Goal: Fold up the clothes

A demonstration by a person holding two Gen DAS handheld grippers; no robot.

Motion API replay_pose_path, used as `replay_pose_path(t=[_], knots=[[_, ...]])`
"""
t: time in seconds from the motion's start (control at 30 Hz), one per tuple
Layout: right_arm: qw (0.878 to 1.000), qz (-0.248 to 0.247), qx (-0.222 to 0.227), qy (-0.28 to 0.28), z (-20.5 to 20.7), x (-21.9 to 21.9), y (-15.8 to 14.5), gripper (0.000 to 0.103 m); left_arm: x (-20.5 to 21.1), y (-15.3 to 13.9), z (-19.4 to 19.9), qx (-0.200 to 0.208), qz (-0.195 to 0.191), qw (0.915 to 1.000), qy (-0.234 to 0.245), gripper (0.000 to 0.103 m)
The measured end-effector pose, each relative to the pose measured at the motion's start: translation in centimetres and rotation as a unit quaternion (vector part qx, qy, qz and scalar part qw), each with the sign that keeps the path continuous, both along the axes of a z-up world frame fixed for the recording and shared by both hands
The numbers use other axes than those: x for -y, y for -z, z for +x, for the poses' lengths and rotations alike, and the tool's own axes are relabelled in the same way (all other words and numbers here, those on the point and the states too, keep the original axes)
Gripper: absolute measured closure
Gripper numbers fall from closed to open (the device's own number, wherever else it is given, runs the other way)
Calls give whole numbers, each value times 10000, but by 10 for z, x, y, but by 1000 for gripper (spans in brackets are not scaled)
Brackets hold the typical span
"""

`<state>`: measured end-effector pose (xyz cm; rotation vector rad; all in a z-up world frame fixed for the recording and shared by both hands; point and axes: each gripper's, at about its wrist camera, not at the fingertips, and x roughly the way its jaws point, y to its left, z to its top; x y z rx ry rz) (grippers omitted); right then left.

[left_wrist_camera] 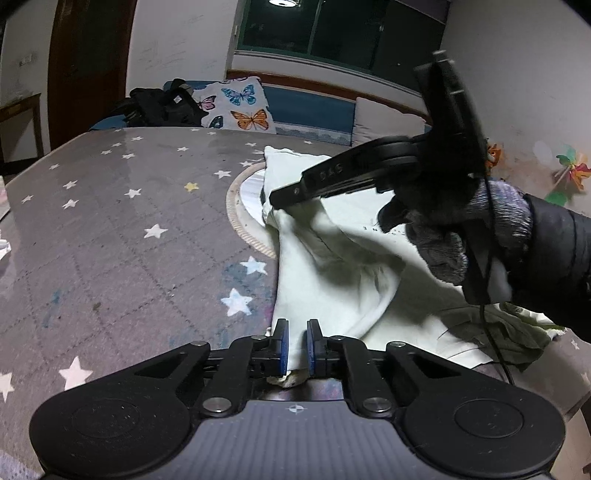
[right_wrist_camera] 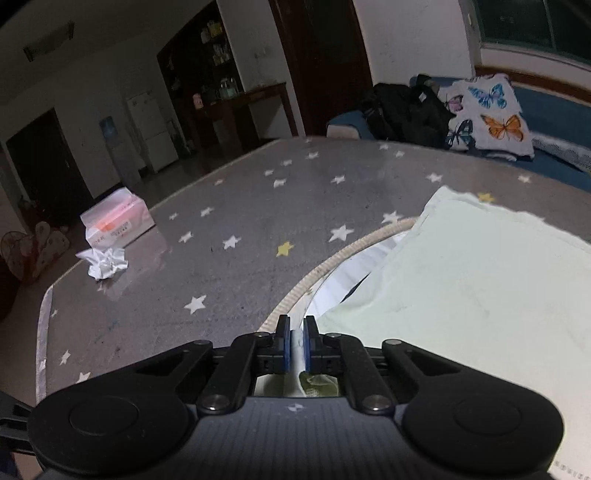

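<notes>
Left gripper (left_wrist_camera: 297,343) pinching near edge of pale green cotton garment (left_wrist_camera: 332,258) on grey star-patterned table (left_wrist_camera: 129,221); right gripper (right_wrist_camera: 294,347) clamped on far fold, probably to carry it over evenly.

A dim room: white walls (left_wrist_camera: 177,48), dark window (left_wrist_camera: 332,26), blue sofa (left_wrist_camera: 314,114), brown door (right_wrist_camera: 321,62).

Left gripper (left_wrist_camera: 297,332) bottom centre, jaws nearly closed, pinching cloth (left_wrist_camera: 332,266); right gripper (left_wrist_camera: 273,201) mid-frame, clamped on it too, gloved hand (left_wrist_camera: 443,229) at right.
</notes>
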<state>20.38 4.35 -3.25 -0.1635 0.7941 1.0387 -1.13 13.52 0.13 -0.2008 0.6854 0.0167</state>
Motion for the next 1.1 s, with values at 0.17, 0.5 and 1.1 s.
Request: replay_pose_path(t=[0.17,0.5,1.1], knots=[[9999,98,-91,94,5,3,-4,93,-2,-3,-2,-17,64,10000,-72,88],[9997,-138,203,-65,-21,42,-28,93,3,-14,5,241,305,9990,-197,24],[9984,-329,396,-228,-49,52,-14,93,-9,-20,5,393,423,9968,-558,0]])
